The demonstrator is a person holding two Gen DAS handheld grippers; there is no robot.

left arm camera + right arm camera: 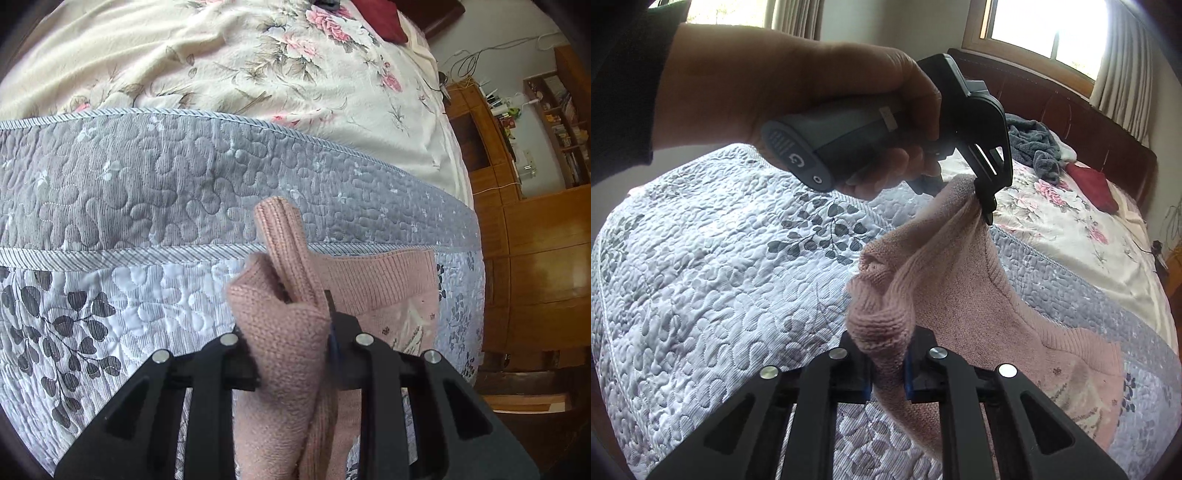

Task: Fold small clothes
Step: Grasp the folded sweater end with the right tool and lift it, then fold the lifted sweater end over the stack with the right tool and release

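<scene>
Now both tongs, left (986,210) and right (888,373), are clamped on one pink knitted garment (960,295), lifting its near edge while the far part lies on the grey leaf-patterned quilted bed cover (701,277).

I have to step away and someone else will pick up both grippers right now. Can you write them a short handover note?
Left gripper: shut on one edge of the pink knit garment, lifted.
Right gripper: shut on another bunched edge of it.
The garment's lower part with the ribbed hem lies on the grey quilt; the gripped end hangs between the grippers above the bed.
Done: both grips taken, one end raised.
Left: carry the raised end over, lay it flat, release, finish folding.
</scene>
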